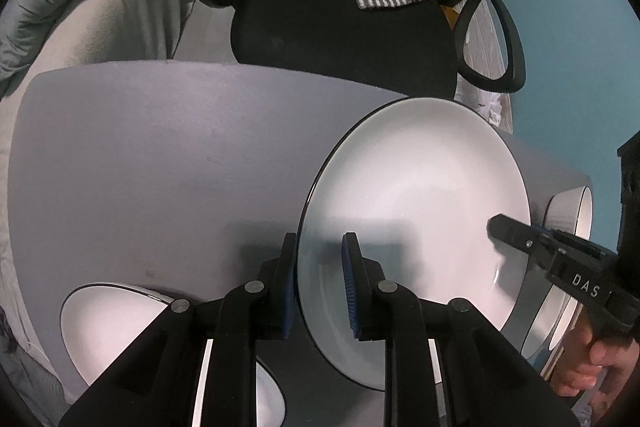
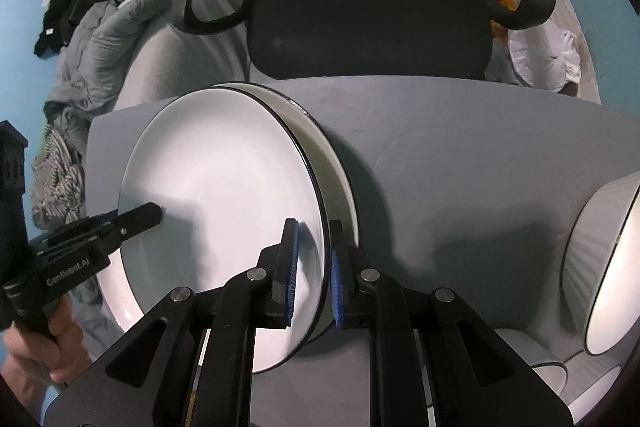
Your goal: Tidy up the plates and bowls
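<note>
Both grippers pinch the big white plate [image 1: 420, 195] by opposite rims, left gripper [image 1: 322, 287] and right gripper [image 2: 312, 275], probably to keep it level above the grey table [image 1: 160, 155].

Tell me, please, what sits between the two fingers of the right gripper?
The rim of the large white plate sits between the right gripper fingers, shown in the right wrist view.
</note>
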Motion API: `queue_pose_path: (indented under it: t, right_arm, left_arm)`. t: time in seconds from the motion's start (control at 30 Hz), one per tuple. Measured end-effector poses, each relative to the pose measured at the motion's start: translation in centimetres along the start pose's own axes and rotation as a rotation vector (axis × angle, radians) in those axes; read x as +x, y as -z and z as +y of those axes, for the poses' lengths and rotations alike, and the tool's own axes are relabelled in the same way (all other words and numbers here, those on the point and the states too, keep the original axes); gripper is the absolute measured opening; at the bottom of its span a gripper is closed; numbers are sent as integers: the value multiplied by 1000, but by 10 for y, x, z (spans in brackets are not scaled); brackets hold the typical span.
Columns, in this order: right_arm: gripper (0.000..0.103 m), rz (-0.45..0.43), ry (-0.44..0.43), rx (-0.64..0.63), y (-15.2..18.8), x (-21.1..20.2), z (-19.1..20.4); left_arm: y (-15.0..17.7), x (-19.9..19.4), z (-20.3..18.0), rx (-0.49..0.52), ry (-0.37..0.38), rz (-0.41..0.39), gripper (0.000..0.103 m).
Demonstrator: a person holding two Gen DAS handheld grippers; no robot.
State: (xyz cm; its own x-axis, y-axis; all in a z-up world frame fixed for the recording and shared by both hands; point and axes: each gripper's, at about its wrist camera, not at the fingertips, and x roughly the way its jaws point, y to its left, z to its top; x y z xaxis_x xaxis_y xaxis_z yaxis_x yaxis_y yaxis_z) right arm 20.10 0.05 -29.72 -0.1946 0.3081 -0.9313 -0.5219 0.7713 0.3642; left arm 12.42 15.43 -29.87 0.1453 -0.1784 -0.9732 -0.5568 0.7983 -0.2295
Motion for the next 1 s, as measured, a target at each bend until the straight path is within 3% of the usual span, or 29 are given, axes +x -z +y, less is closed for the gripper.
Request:
queue_pose_path:
  t: [0.23,0.43,0.63,0.7,1.0]
  right_arm:
    - [24,50,51,-3,-8,1,9]
    - [46,97,82,-3,-14,0,22]
    - [52,106,186,-43,-14,-2,36]
    - [60,95,249,-66,-13,-2,40]
    - [60,40,347,-139,-7,-7,53]
  left_arm:
    - [-3,1,0,-17,4,19,23]
    - [-3,-6,-3,7,-21,-3,27]
    - [5,-15,-1,5,-27,-12,34]
    - [9,-18,1,2,-23,-22,34]
    - [34,-37,12,-8,-29,-83,38]
